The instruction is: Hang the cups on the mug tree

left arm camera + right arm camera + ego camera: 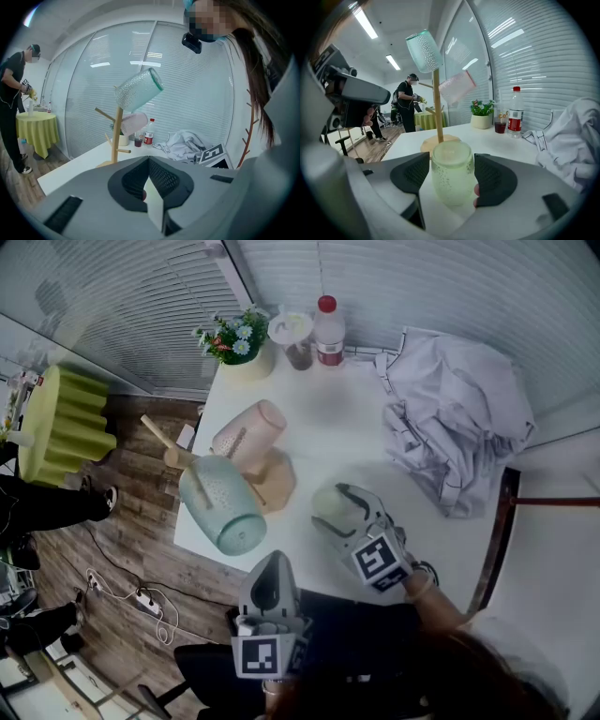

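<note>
Head view: mug tree (272,486) stands at the left edge of the white counter (347,427) with a teal cup (225,504) and a pink cup (251,432) already on it; at least one bare peg (156,432) sticks out to the left. The right gripper (339,510) is just right of the tree base, clamped on the pale green cup (328,501). The left gripper (270,582) sits nearer the person, off the counter edge. Left gripper view: its jaws are together with nothing between them, pointed towards the tree. Right gripper view: the green cup fills the gap, with pads (411,174) pressing its sides at mid-body and the tree straight ahead beyond it. Handling, as a judgement: the cup looks like a dimpled, translucent tumbler with no visible handle, so it is probably light and rigid, with a smooth, slippery wall, and breakable if glass. The mid-body hold looks right: the texture gives some bite and the mouth stays free to slip over a peg. Grip force should stay moderate.
</note>
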### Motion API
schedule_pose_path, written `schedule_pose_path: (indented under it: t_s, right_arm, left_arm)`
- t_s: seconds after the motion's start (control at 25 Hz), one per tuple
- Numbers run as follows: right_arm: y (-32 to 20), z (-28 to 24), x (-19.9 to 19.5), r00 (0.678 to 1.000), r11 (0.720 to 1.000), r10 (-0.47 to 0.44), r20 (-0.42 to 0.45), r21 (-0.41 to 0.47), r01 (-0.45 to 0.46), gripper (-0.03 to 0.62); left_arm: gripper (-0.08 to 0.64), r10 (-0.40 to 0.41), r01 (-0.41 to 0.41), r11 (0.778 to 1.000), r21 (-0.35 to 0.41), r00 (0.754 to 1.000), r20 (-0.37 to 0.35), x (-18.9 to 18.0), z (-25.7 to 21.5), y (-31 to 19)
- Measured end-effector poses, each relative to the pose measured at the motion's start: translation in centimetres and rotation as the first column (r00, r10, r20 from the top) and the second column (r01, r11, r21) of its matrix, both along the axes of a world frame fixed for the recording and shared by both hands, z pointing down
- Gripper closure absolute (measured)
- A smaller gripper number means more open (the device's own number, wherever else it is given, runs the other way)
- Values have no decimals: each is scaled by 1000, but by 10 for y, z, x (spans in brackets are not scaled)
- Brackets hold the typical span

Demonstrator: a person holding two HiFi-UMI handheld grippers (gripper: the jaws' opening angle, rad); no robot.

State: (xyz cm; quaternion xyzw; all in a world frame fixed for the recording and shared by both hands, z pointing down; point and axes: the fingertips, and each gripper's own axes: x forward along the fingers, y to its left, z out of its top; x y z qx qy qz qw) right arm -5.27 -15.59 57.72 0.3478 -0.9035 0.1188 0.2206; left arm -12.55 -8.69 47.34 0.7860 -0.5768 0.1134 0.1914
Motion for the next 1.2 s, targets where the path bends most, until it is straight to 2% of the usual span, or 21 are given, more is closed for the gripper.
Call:
schedule_pose_path:
  t_s: [0.36,1.2]
  right_arm:
    - [-2,6,1,999,1000,11,-31,3,-11,299]
    - [3,-4,0,1000,999,6,-3,37,-6,304]
  left_arm:
    - [557,-4,4,1000,-7,1000,-3,-2,2,-1]
    - [557,-7,6,1000,25,1000,8,0,-7,7]
